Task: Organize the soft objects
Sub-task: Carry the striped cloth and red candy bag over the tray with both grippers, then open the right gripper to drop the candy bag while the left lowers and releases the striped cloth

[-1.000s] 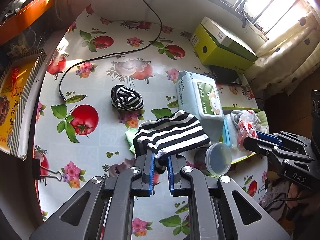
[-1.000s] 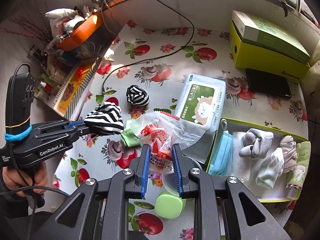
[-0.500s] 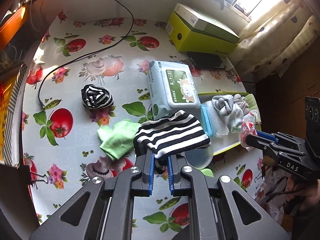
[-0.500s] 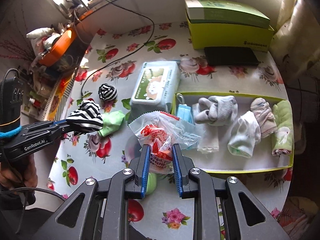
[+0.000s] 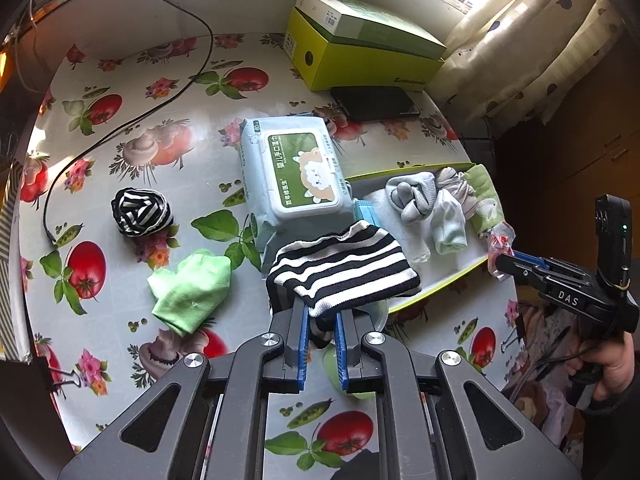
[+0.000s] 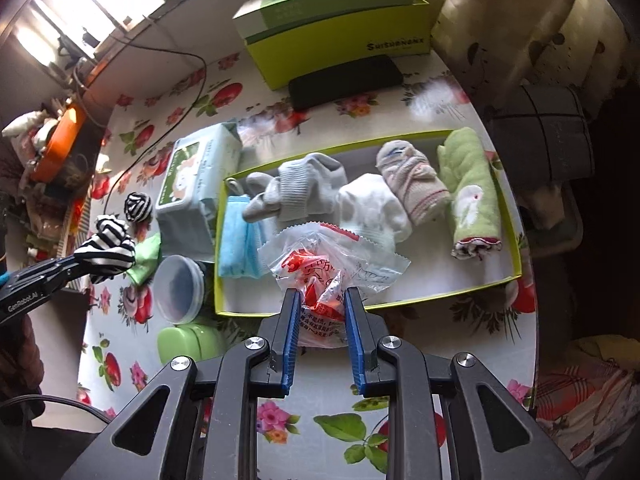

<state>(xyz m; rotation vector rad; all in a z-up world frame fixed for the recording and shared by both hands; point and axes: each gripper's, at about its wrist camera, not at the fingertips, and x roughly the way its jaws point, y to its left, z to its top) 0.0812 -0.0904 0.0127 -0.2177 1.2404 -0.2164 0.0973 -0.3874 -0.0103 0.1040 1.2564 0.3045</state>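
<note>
My left gripper [image 5: 320,312] is shut on a black-and-white striped sock [image 5: 344,268] and holds it above the table, left of the green-rimmed tray [image 5: 440,292]; it also shows in the right wrist view [image 6: 108,252]. My right gripper [image 6: 320,308] is shut on a crinkled clear plastic bag with red print [image 6: 324,272], above the front edge of the tray [image 6: 516,276]. The tray holds several socks [image 6: 304,192], a blue mask [image 6: 240,240] and a green cloth [image 6: 472,196]. A rolled striped sock [image 5: 140,212] and a green sock [image 5: 192,288] lie on the table.
A wet-wipes pack [image 5: 292,176] lies left of the tray. A clear round lid [image 6: 176,292] and a green container [image 6: 184,344] sit near the tray's front left corner. A yellow-green box [image 5: 360,56] and black phone [image 5: 376,102] are behind. A black cable [image 5: 120,128] crosses the table.
Both grippers have moved right toward the tray, each still holding its item. The bag now hangs over the tray's front edge.
</note>
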